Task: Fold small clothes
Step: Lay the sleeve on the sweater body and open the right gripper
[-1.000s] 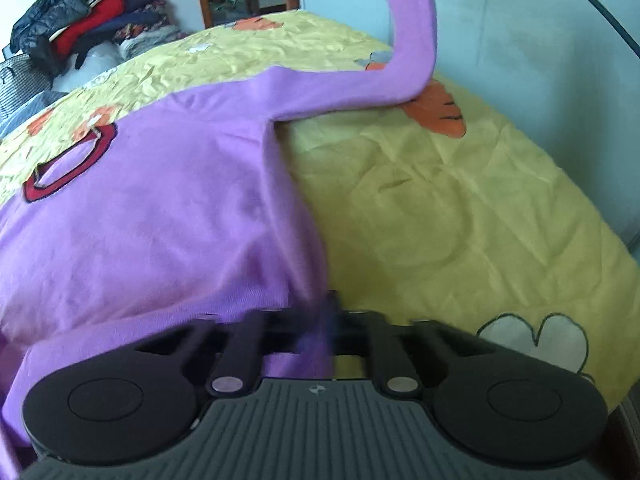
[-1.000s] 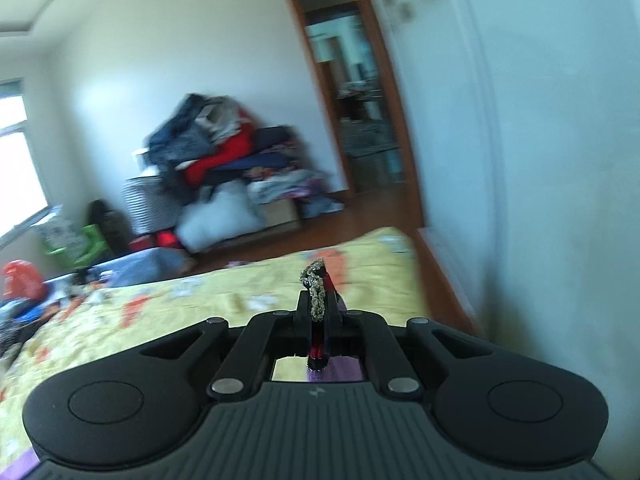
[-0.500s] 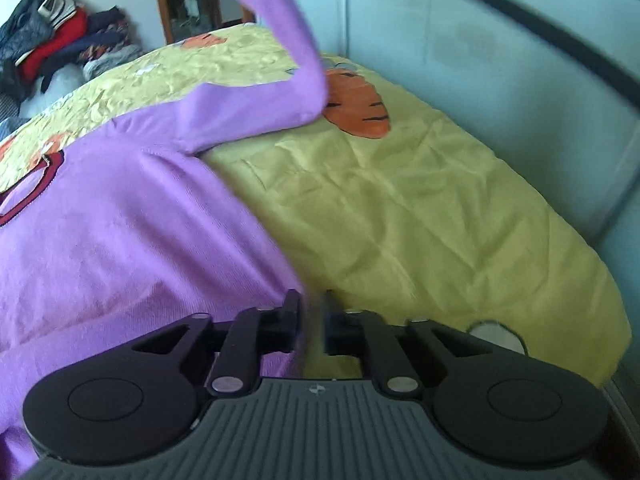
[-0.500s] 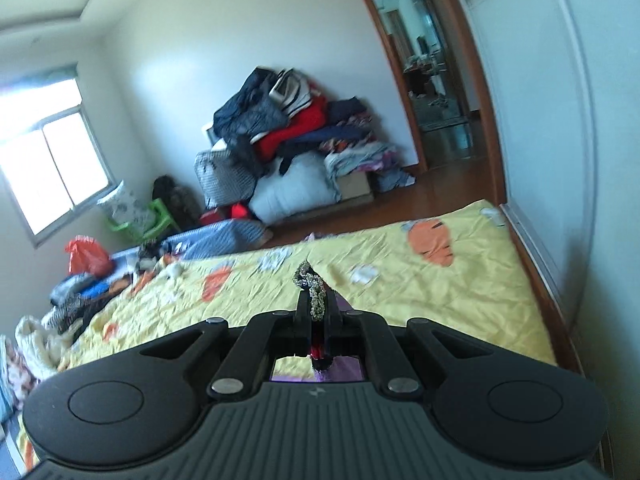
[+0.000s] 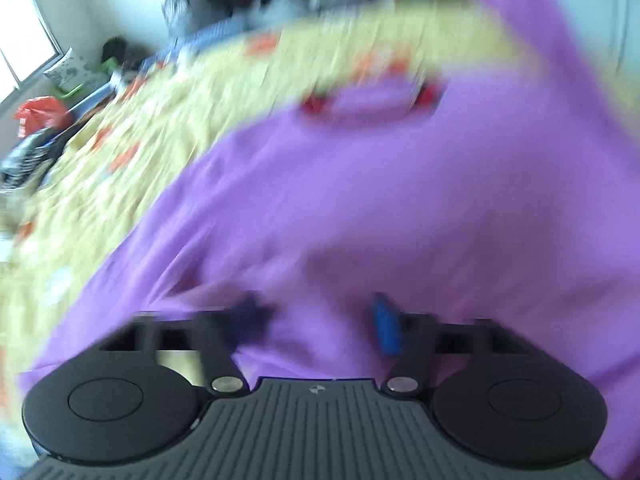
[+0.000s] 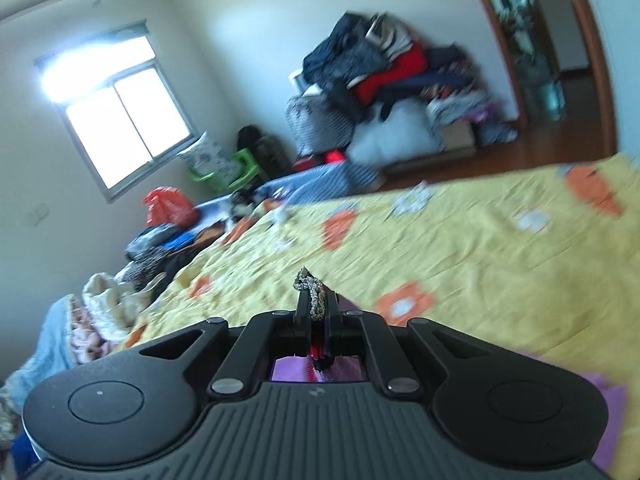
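A purple long-sleeved top (image 5: pixel 400 200) with a red-trimmed neck (image 5: pixel 368 100) lies spread on the yellow bedsheet (image 5: pixel 132 168); the left wrist view is blurred by motion. My left gripper (image 5: pixel 316 320) is open just above the top's lower part, nothing between its fingers. One sleeve (image 5: pixel 532 24) rises at the upper right. My right gripper (image 6: pixel 316 308) is shut on the sleeve's cuff (image 6: pixel 310 288), whose glittery trim sticks out past the fingertips; purple cloth (image 6: pixel 296 368) hangs under it.
A yellow bedsheet (image 6: pixel 480 248) with orange and white flowers covers the bed. A heap of clothes and bags (image 6: pixel 380 92) stands against the far wall by a doorway (image 6: pixel 540 32). More clothes (image 6: pixel 100 312) lie along the bed's left edge under a window (image 6: pixel 120 120).
My left gripper let go of the top's edge, opened wide and swung left over the garment. My right gripper, still holding the cuff, turned left and tilted.
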`<action>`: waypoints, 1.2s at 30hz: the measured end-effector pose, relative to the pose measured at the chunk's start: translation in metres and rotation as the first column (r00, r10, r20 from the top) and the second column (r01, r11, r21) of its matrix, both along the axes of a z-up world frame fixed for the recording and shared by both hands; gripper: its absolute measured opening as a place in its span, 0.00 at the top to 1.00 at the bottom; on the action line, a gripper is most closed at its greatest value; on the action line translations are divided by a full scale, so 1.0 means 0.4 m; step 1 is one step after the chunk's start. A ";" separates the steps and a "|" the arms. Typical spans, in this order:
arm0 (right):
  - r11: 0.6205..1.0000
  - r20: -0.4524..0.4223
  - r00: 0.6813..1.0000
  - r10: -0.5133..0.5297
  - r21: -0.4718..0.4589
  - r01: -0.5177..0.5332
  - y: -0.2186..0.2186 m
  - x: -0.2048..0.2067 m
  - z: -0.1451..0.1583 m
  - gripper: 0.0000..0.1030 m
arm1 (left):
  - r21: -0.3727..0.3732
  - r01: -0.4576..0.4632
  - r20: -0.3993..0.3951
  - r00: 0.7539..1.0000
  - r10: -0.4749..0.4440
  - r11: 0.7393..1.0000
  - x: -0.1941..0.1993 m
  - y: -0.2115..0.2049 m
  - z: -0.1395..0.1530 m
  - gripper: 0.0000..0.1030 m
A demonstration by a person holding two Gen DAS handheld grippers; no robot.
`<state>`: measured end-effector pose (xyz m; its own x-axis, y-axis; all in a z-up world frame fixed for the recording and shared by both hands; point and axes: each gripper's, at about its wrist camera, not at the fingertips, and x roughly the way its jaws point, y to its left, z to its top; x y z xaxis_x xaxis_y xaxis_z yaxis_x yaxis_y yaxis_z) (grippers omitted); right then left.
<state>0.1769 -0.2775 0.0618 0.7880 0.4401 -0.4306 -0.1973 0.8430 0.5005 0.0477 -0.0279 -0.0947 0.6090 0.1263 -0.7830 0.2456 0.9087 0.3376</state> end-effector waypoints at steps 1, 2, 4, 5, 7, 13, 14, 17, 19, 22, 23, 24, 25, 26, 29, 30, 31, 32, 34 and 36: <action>1.000 -0.013 1.000 0.015 0.025 -0.015 0.031 0.007 -0.021 0.95 | 0.031 0.007 -0.004 1.000 -0.007 1.000 -0.016 0.012 -0.021 0.53; 0.999 -0.024 0.999 0.028 0.042 -0.027 0.060 0.012 -0.037 0.95 | 0.072 0.022 0.029 0.999 -0.024 0.997 -0.050 0.016 -0.024 0.52; 0.997 -0.039 0.998 0.053 0.062 -0.051 0.122 0.015 -0.066 0.95 | 0.125 0.044 0.016 0.999 -0.047 0.991 -0.116 0.025 -0.024 0.53; 0.995 -0.049 0.996 0.072 0.074 -0.068 0.151 0.016 -0.083 0.95 | 0.112 0.048 0.001 0.999 -0.049 0.993 -0.141 0.037 -0.024 0.55; 0.992 -0.068 0.993 0.100 0.087 -0.094 0.212 0.019 -0.113 0.95 | 0.120 0.051 0.007 0.999 -0.052 0.992 -0.183 0.055 -0.015 0.54; 0.985 -0.119 0.977 0.175 0.031 -0.172 0.382 0.003 -0.216 0.95 | -0.019 0.000 -0.025 1.000 0.000 1.000 -0.220 0.121 0.004 0.48; 0.984 -0.125 0.976 0.178 0.016 -0.178 0.404 0.002 -0.234 0.95 | -0.041 -0.009 -0.030 1.000 0.008 0.999 -0.219 0.132 0.008 0.45; 0.982 -0.152 0.970 0.190 0.014 -0.190 0.453 0.009 -0.272 0.95 | -0.073 -0.017 -0.038 0.999 0.014 0.997 -0.219 0.139 0.011 0.40; 0.980 -0.138 0.970 0.200 0.009 -0.201 0.482 0.010 -0.271 0.95 | -0.082 -0.022 -0.040 0.999 0.019 0.996 -0.223 0.147 0.018 0.36; 0.982 -0.092 0.977 0.191 0.012 -0.190 0.510 0.010 -0.232 0.95 | -0.074 -0.027 -0.031 0.999 0.025 0.997 -0.229 0.155 0.021 0.25; 0.981 -0.095 0.976 0.195 0.009 -0.195 0.520 0.017 -0.225 0.95 | -0.072 -0.024 -0.030 0.999 0.021 0.997 -0.232 0.155 0.020 0.25; 0.979 -0.098 0.975 0.198 -0.016 -0.201 0.534 0.022 -0.225 0.95 | -0.075 -0.022 -0.030 0.999 0.020 0.997 -0.230 0.159 0.018 0.25; 0.977 -0.112 0.974 0.199 -0.058 -0.206 0.553 0.030 -0.235 0.93 | -0.081 -0.024 -0.032 0.999 0.021 0.996 -0.230 0.162 0.020 0.24; 0.974 -0.145 0.969 0.198 -0.080 -0.211 0.569 0.040 -0.258 0.93 | -0.086 -0.029 -0.037 0.999 0.026 0.996 -0.229 0.164 0.021 0.23; 0.951 -0.294 0.922 0.252 -0.103 -0.293 0.607 0.065 -0.358 0.39 | -0.113 -0.045 -0.044 0.998 0.041 0.993 -0.221 0.180 0.039 0.21; 0.947 -0.293 0.919 0.263 -0.104 -0.304 0.600 0.052 -0.368 0.18 | -0.131 -0.060 -0.036 0.998 0.056 0.990 -0.219 0.191 0.053 0.21; 0.947 -0.247 0.928 0.277 -0.094 -0.308 0.575 0.029 -0.357 0.19 | -0.158 -0.079 -0.026 0.997 0.076 0.984 -0.216 0.207 0.071 0.21; 0.946 -0.196 0.935 0.295 -0.081 -0.315 0.537 0.004 -0.338 0.19 | -0.193 -0.097 -0.015 0.995 0.096 0.976 -0.211 0.226 0.092 0.19; 0.957 -0.112 0.955 0.274 -0.068 -0.282 0.432 -0.045 -0.303 0.19 | -0.280 -0.137 0.009 0.989 0.146 0.950 -0.194 0.267 0.132 0.14; 0.977 -0.054 0.978 0.200 -0.061 -0.203 0.296 -0.089 -0.290 0.19 | -0.375 -0.161 0.033 0.982 0.187 0.913 -0.160 0.300 0.159 0.10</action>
